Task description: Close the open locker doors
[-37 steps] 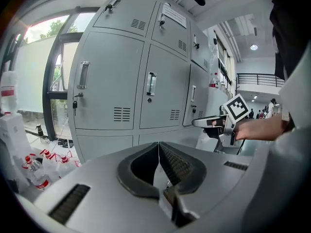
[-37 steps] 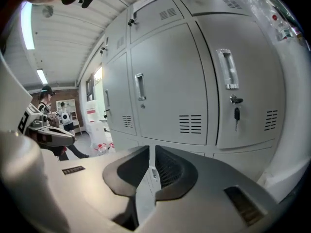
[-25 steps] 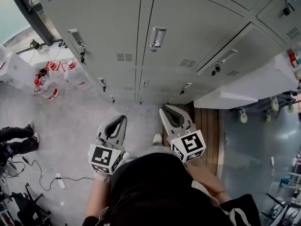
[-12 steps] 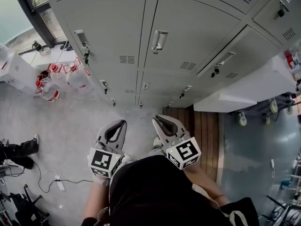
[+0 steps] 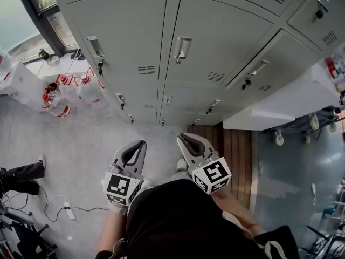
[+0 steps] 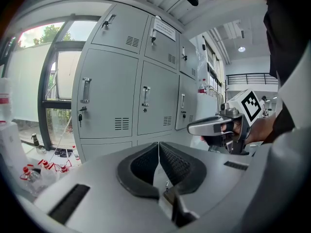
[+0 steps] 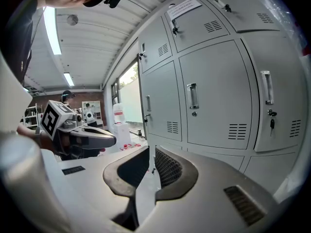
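A bank of grey lockers [image 5: 215,36] fills the top of the head view, and every door I see lies flush with its frame. The same doors [image 6: 107,96] stand ahead in the left gripper view, and they [image 7: 218,96] also fill the right gripper view. My left gripper [image 5: 142,143] hangs in front of my body, pointing at the lockers, shut and holding nothing [image 6: 158,144]. My right gripper [image 5: 181,137] hangs beside it, well short of the doors, with its jaws together on nothing [image 7: 151,149]. Each gripper shows in the other's view, with neither one touching a locker.
Water bottles with red caps [image 5: 60,90] stand on the floor at the left by a window [image 5: 48,9]. A white cart on wheels [image 5: 280,104] stands at the right beside a wooden floor strip [image 5: 237,144]. Cables and a power strip [image 5: 67,206] lie lower left, near a person's legs [image 5: 21,176].
The head view has tilted a little. My right gripper has drifted slightly left. The person's legs at the left have drawn back toward the frame edge. Both grippers' jaws stay as they were.
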